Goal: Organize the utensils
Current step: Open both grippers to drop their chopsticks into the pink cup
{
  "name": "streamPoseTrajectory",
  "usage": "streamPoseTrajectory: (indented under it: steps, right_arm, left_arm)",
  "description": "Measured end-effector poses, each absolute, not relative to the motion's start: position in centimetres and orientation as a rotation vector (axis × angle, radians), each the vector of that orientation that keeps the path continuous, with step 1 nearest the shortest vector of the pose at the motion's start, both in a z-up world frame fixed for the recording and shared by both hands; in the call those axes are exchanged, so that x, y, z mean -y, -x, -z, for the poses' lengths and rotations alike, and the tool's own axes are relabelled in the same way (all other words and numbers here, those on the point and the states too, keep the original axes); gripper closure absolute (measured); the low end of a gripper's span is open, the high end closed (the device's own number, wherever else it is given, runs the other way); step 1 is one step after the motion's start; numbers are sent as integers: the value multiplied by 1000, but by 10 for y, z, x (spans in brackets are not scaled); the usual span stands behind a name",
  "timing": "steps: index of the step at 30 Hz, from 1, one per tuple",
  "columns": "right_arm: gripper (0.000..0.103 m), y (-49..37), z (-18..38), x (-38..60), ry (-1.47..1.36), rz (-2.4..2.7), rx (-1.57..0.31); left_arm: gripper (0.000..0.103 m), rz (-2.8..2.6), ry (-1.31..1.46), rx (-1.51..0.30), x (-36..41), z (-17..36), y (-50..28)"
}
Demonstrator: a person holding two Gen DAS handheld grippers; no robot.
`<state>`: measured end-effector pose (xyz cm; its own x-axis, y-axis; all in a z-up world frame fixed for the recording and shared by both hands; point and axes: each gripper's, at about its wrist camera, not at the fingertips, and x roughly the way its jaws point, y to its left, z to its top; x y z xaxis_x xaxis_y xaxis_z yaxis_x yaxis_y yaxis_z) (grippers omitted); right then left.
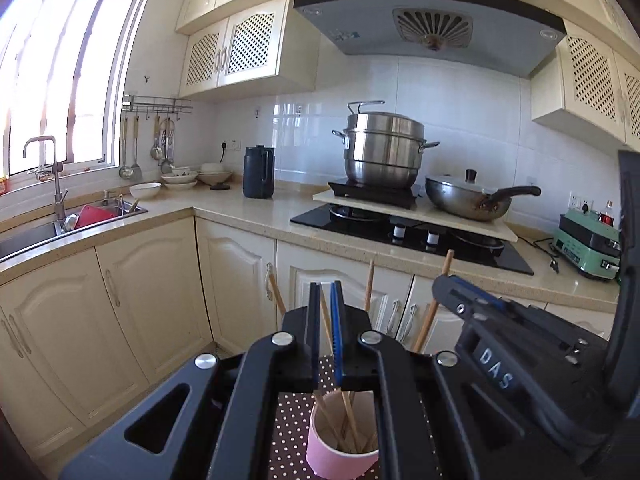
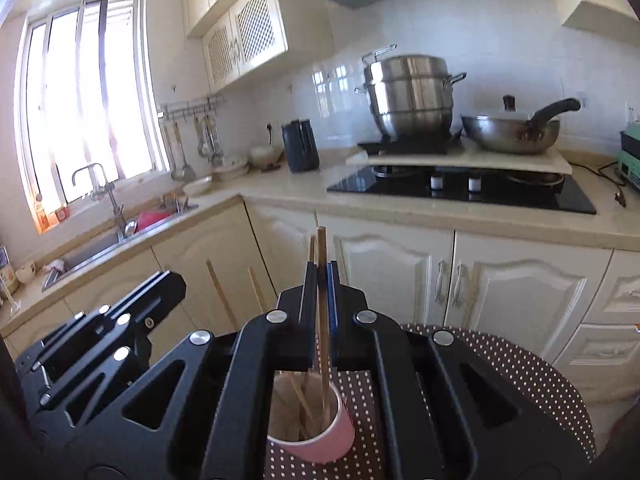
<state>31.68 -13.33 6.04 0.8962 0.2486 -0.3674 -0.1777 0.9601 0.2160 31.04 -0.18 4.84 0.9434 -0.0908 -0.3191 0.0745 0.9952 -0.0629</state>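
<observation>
Cup (image 1: 342,446): stood on the dotted table (image 2: 520,368), below both claws, chopsticks (image 1: 348,420) leaning inside it.
Left claw (image 1: 325,308): sat left of the right claw (image 2: 321,300), one chopstick between each pair of jaws.
Worktop (image 1: 240,210): ran behind the table; sink (image 1: 24,236) left, stove (image 1: 400,232) right.
Steamer pot (image 1: 384,148): stood left of the wok (image 1: 468,198).

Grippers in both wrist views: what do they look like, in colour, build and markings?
Both are matte black with cut-out linkage arms and round silver bolt heads. The left gripper and the right gripper each have one blue-lined finger. The right one's body shows white letters, DAS.
</observation>
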Motion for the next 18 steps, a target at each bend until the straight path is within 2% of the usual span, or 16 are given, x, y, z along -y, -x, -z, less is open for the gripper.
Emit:
streamPoseTrajectory:
  steps: [4,5,6,7,8,9,11,18]
  right_arm:
    - [96,-321,-47,134,-188,-270,-486]
    - [95,-321,-45,134,-183,-267,-499]
    - [89,-320,-43,135,-177,-259,-512]
    - [74,-319,-41,137,-176,-250,-523]
    - [60,-316,-39,141,-186,-244,-524]
    - [34,-312,-39,144,-198,-234,-513]
    - [33,-304,-40,150,-201,-215,-491]
    - [33,-291,-41,161,-204,-209,-512]
  left_arm:
    - [97,82,38,-342,-2,-38,-306]
    - [96,83,40,-348,-4,-36,-305]
    - [96,84,38,-355,-5,-34,-304]
    - [94,85,32,-364,-6,-31,-303]
    - [85,87,25,-372,-7,-28,-302]
    - [80,84,22,-374,-8,-26,-301]
    - [73,75,18,-370,-10,-23,-296]
    - [68,74,5,-370,-14,-20,-281]
